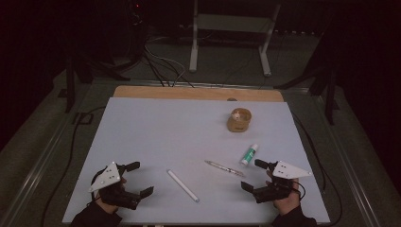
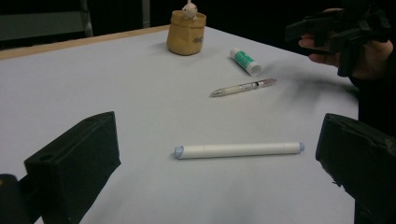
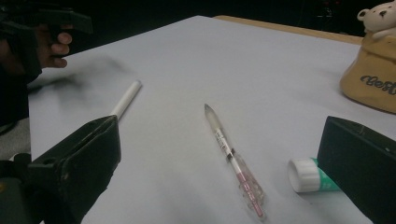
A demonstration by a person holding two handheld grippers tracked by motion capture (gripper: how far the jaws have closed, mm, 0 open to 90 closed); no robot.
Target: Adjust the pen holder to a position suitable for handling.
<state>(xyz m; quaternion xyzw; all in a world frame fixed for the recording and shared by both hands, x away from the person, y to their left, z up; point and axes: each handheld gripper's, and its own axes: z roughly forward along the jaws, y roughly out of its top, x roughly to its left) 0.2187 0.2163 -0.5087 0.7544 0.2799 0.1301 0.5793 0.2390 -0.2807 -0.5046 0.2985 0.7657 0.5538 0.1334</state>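
The white marker (image 1: 183,186) lies flat on the pale desk (image 1: 156,127), a slim, straight white tube with a small bluish tip at each end, seen most plainly in the left gripper view (image 2: 239,150), where it stretches crosswise between the two black jaws but farther out on the desk, touched by neither. Taking the marker as the landmark: the left gripper (image 1: 134,178) hovers to its left at the near edge of the desk, jaws spread wide with nothing in them, held by a hand in a dark sleeve. To the marker's right lies a clear pen (image 1: 225,168), thin and see-through with a pointed tip and a pinkish part toward its back end (image 3: 233,161), apart from the marker. Farther right again, just beyond the pen, lies a glue stick (image 1: 249,154) with a green body and a white cap, also on its side. Beyond all of these, well away from the marker toward the far right of the desk, stands a tan pot (image 1: 239,120) with a small white bear figure in its top. The right gripper (image 1: 253,175) hovers to the right of the marker, past the pen, its jaws likewise standing wide and empty.
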